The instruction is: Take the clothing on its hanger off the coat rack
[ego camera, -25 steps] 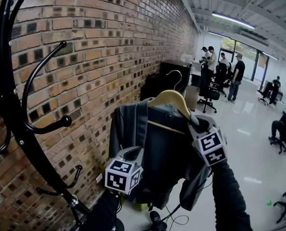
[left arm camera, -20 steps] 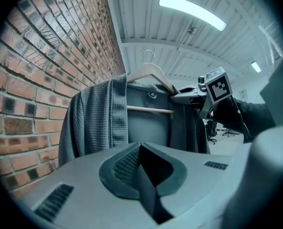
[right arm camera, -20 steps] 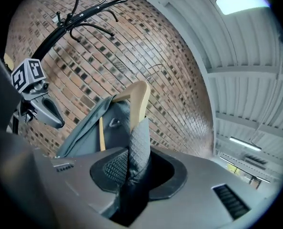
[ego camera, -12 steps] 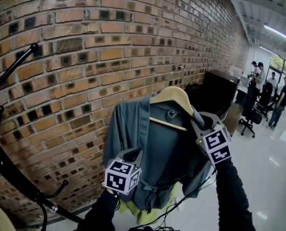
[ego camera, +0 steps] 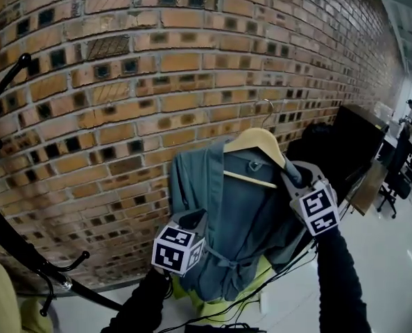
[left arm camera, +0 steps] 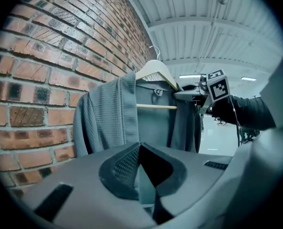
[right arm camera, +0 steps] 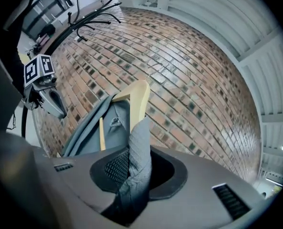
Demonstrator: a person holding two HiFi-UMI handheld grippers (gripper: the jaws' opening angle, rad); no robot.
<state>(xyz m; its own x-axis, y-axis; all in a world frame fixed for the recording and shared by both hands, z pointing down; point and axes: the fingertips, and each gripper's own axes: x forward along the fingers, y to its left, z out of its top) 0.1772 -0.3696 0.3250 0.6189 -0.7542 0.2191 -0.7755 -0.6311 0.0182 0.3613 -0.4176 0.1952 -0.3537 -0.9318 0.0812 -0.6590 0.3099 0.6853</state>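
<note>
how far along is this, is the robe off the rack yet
Done: the hanger is clear of the coat rack at the left edge, its hook bare before the brick wall. In hand: the right gripper is shut on the robe at the hanger's end, and the left gripper pinches its lower cloth. Left: probably only carrying it off and setting it down.

Grey-blue, seemingly waffle-weave robe; pale wooden hanger; red-brown brick wall.
</note>
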